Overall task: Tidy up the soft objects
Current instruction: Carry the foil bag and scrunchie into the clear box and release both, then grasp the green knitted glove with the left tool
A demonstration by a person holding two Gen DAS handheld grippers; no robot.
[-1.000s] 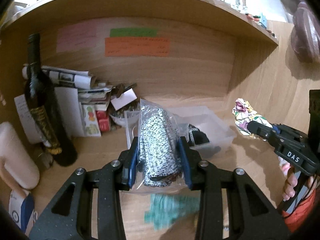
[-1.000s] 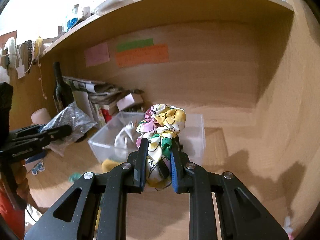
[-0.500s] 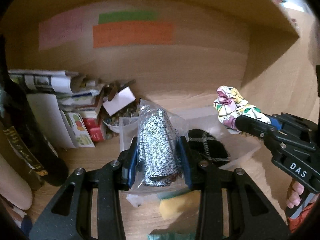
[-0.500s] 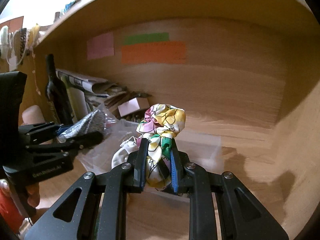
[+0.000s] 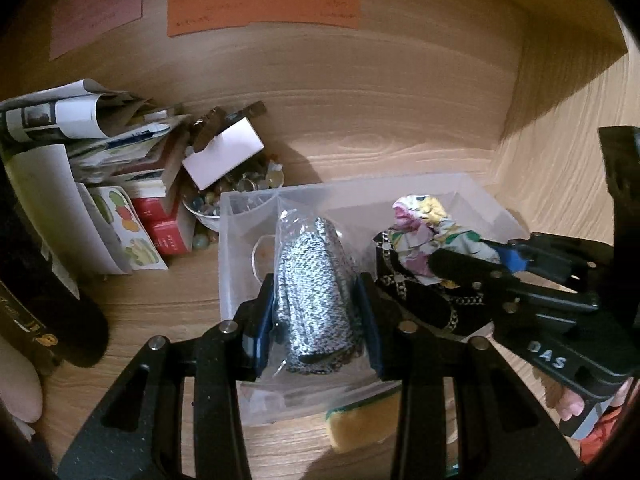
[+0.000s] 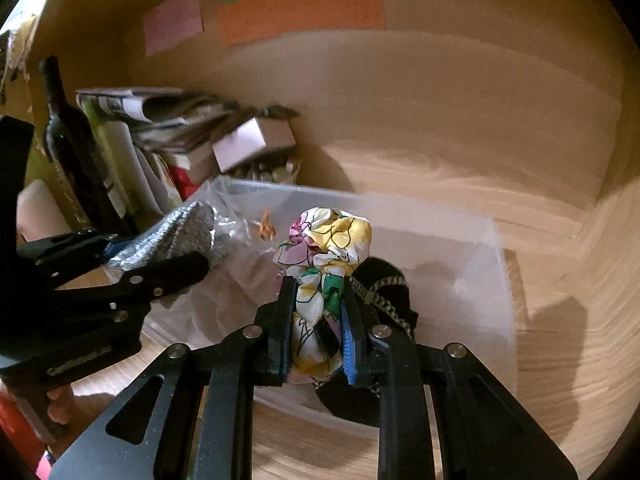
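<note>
Left gripper (image 5: 318, 312) angled down over clear bin (image 5: 496, 204), fingers clenched on bagged grey knit (image 5: 316, 276) at frame centre. Right gripper (image 6: 316, 324) likewise tilted, clamped on floral fabric (image 6: 332, 240) above bin's right half. Two grippers, two held soft items, one bin. Black chain-trimmed item (image 6: 384, 276) lay inside. Yellow sponge (image 5: 360, 424) outside near rim. Papers, dark bottle (image 6: 68, 132) crowded left; bare wood at right.

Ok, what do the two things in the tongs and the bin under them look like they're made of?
Left tongs: knitted piece, black-and-white flecked yarn, in a clear glossy plastic bag, judging by crinkled glints. Right tongs: floral bundle, smooth, slightly shiny fabric, possibly satin, gathered like a scrunchie. Bin: translucent frosted plastic; contents show through.
</note>
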